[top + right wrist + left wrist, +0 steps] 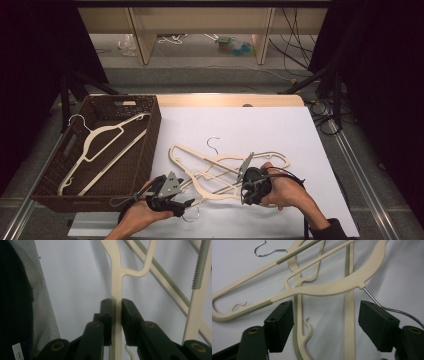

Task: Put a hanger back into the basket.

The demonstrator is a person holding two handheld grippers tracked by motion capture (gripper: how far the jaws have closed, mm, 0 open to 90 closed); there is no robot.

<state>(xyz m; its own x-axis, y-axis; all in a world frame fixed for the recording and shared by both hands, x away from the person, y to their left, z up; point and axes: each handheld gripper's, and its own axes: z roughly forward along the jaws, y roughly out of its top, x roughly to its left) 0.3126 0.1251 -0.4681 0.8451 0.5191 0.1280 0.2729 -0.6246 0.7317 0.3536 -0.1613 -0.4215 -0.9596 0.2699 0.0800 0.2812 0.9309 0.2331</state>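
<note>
Several cream plastic hangers [225, 167] lie tangled on the white table cover [280, 130]. My left gripper [182, 192] is at their near left end. In the left gripper view it [325, 315] stands open, with two hanger bars [349, 322] running between the jaws and neither pad touching them. A curved hanger [332, 287] with a wire hook [392, 310] lies just beyond. My right gripper [243, 192] is at the pile's near right. It [116, 306] is shut on a flat hanger bar [116, 277] that forks just past the pads.
A brown wicker basket [152, 145] stands at the table's left with one cream hanger [100, 145] lying in it. Another hanger's ribbed bar [170, 287] crosses right of the held one. The table's front edge runs just below both hands. White cover lies bare to the right.
</note>
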